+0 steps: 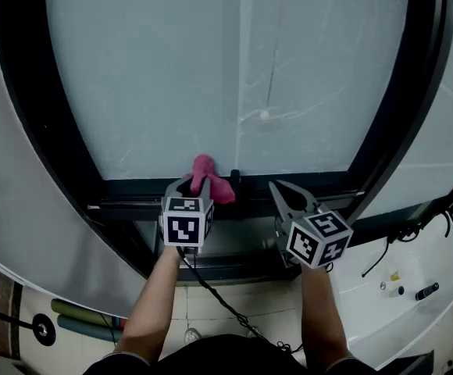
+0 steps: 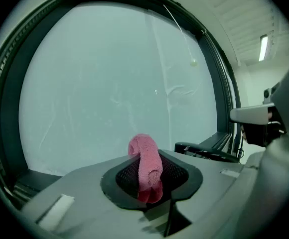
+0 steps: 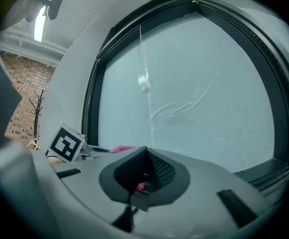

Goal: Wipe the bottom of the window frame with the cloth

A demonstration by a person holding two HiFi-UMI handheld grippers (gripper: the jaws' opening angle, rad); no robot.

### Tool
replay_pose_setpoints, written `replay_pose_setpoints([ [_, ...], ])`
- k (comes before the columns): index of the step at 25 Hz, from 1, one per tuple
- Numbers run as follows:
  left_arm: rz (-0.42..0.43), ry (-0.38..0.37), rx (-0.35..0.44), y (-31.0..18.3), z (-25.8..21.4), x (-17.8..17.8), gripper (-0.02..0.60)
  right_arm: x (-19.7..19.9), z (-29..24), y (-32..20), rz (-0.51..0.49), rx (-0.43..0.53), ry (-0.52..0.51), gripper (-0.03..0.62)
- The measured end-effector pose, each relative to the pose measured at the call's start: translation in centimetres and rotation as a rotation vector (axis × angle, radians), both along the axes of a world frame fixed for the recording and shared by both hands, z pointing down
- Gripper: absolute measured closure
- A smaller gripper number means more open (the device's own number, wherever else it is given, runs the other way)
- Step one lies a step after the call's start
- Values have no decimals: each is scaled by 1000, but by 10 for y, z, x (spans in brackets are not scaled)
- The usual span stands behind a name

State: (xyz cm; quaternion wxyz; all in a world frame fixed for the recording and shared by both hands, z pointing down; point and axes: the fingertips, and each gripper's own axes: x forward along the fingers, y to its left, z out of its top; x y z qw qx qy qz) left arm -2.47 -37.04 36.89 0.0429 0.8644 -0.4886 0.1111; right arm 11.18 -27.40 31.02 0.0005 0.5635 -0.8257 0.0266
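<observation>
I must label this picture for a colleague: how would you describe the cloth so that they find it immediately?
Look at the large window with the dark frame. Near the middle of its bottom rail, the left tool pinches a small cloth. It is the only pink thing there.

head — steeply down | gripper views — close, forward | shared: window frame (image 1: 312, 181)

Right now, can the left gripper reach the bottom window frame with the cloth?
Probably yes: the left gripper holds the pink cloth just by the bottom frame, with nothing between them.
</observation>
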Motion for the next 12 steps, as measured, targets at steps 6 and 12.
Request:
replay_pose_setpoints([
  [6,0,-65,-57,-18,27,13,496,7,8,-1,14,-15,-5,592],
  [12,-17,-113,-69,-24,34,16,497,7,8,-3,4,-18,-20,592],
])
